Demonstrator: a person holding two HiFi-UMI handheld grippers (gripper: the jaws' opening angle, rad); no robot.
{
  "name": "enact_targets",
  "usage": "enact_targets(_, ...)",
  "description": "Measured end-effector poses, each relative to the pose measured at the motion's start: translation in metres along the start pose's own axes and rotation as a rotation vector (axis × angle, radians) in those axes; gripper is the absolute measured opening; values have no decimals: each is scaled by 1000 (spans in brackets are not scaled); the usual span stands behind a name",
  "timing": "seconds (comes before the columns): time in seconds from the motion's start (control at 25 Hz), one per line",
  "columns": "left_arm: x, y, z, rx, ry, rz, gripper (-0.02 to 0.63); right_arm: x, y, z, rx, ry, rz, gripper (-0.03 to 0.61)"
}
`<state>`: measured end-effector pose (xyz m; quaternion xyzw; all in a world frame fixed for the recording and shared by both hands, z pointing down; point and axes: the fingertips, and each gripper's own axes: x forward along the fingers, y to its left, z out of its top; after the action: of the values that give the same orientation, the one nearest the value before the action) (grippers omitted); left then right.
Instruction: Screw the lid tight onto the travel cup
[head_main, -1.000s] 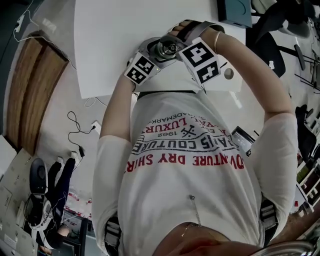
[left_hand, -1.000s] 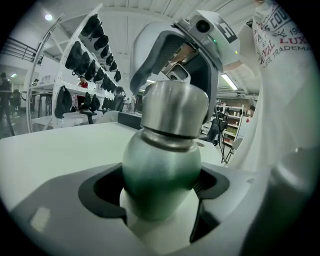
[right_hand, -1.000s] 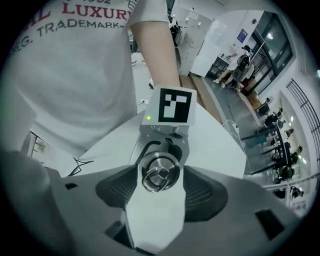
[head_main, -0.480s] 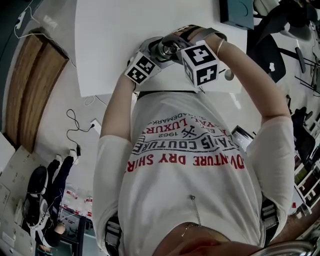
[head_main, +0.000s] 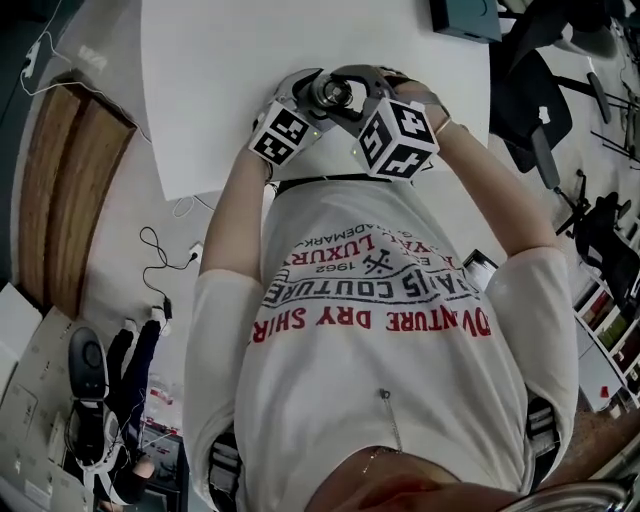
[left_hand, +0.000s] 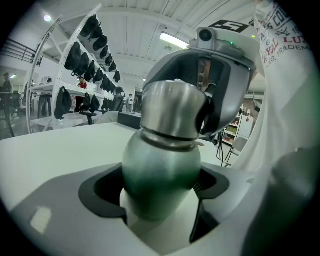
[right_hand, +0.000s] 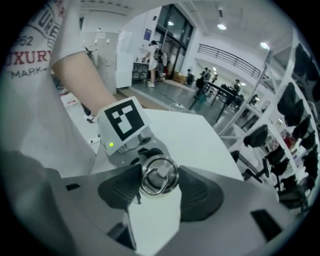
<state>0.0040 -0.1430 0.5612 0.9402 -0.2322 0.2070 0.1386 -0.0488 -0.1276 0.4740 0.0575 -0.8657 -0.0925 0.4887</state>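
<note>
A steel travel cup with a rounded body is held above the white table's near edge. My left gripper is shut on the cup's body, its dark pads against both sides. The steel lid sits on the cup's neck. In the right gripper view the lid shows end-on with its ring handle. My right gripper has a ribbed pad touching each side of it. From the head view both grippers meet at the lid, the left gripper on its left and the right gripper on its right.
The white table stretches away beyond the hands. A dark box lies at its far right corner. Office chairs stand to the right. Cables trail on the floor at the left.
The right gripper has swung round the lid, its marker cube turning and dropping slightly left, and its pads have come in against the lid. The left gripper keeps holding the cup.
</note>
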Motion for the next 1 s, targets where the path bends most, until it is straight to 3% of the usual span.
enact_targets(0.24,-1,0,0,2,2,-6,407,3,-7,-1,295,122,-152,245)
enact_targets(0.32,0,-1,1,3,2,-6,407,2,-9,-2,336,116,-165,245)
enact_targets(0.44,-1,-2,1,3,3,-7,407,2,-8,-2,312,90,-153,245)
enact_targets(0.64,-1,-3,0,-2,5,-7,407,-5,4,-3,123,52,-13,291)
enact_targets(0.88,1,-3,0,0,5,-1,407,-7,5,-12,-381,122,124,293)
enact_targets(1.0,4,-4,1,-3,5,-3,407,-6,10,-13,-504,132,205,291)
